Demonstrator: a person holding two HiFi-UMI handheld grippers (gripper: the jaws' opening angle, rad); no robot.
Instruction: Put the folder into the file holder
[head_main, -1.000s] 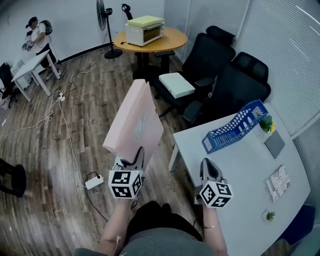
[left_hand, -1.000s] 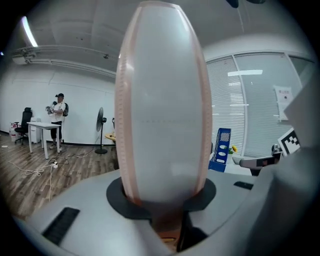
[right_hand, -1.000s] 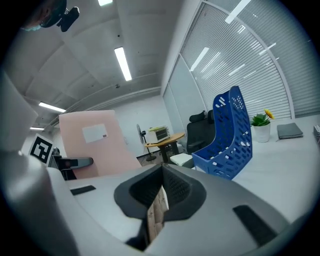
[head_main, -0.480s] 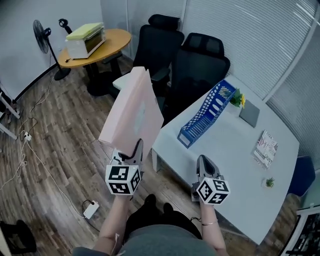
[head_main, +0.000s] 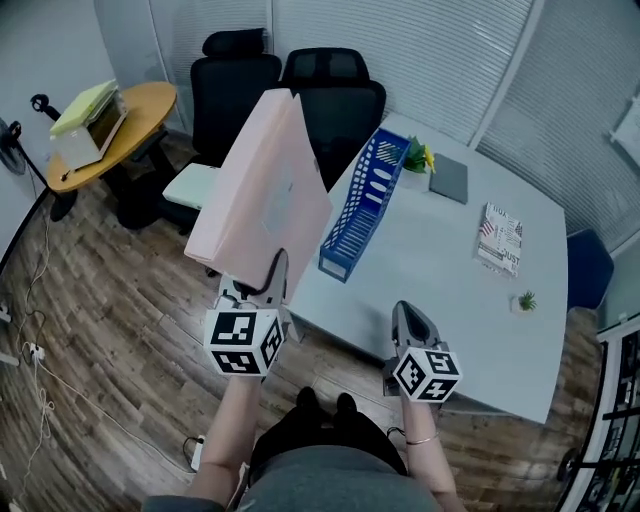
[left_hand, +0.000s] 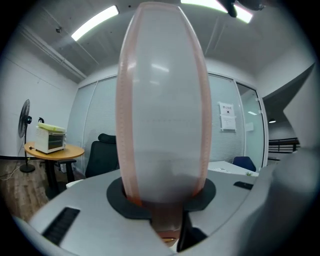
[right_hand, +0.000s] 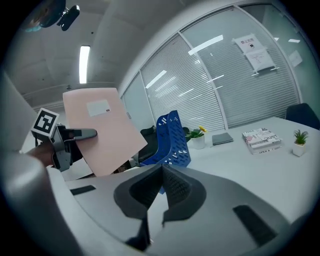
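**folder clamped in left gripper, carried toward holder – not yet inserted**

left gripper: jaws clamped on the bottom edge of the pink folder. the left gripper view shows the folder edge-on, standing up out of the pads. folder is in the air, upright with a slight tilt, over the floor just off the near-left edge of the white table. it touches nothing but the jaws.

right gripper: jaws together, nothing between them, held low over the near table edge. its own view looks across at the folder and the holder.

blue file holder sits on the table's left part, long side running away from the person, slots open upward. from the head view the folder's upper part overlaps its left side, but the right gripper view shows them apart.

step (judged): transport/approach; grasp done, insertion not started. next move calls for bringing the folder over the holder, lining its thin edge up with a slot, lowering it in, then letting go. the free right gripper could steady the holder if it slides.

writing:
- pale rectangular label on the folder face: no text readable.
- posted sheet on the blinds: too small to read.
- book on the table: printed cover, illegible.
- black-and-white square markers on both gripper cubes; no brands seen.

also on the table: potted plant, dark pad, small plant.
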